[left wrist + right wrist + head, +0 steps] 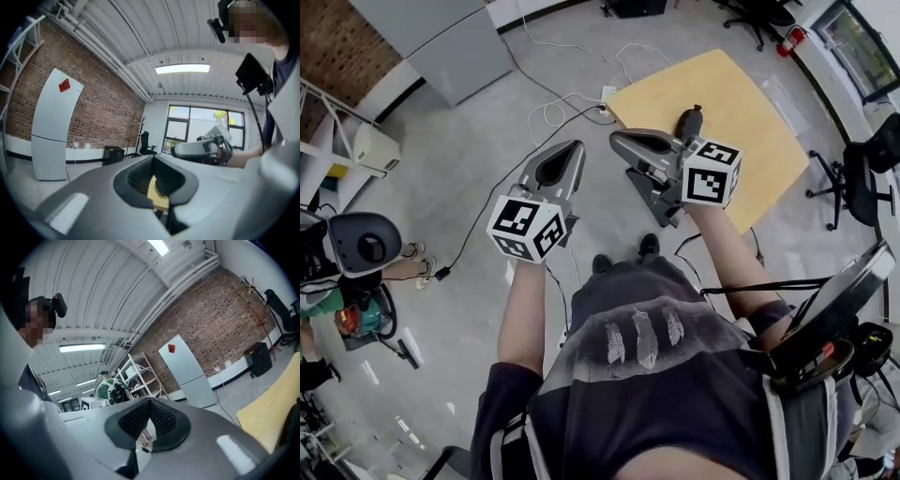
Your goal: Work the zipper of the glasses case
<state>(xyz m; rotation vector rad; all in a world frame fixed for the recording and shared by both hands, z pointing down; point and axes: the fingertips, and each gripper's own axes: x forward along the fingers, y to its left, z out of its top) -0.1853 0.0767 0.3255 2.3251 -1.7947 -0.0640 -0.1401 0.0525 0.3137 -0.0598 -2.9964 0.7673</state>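
Yellow desk [750, 141], dark case [688, 122]; left hand-held gripper [574, 147] and right hand-held gripper [617, 139] grey, with black-and-white patterned cubes [528, 228].

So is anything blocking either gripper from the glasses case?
Nothing visible. The glasses case lies on the yellow table; the left gripper and right gripper hang in open air, jaws shut and empty.

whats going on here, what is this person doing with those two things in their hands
A person stands holding a tool in each hand, both pointing level. The left tool and the right tool are shut with nothing between their jaws. The dark glasses case lies on the yellow table beyond the right tool, and neither tool touches it.
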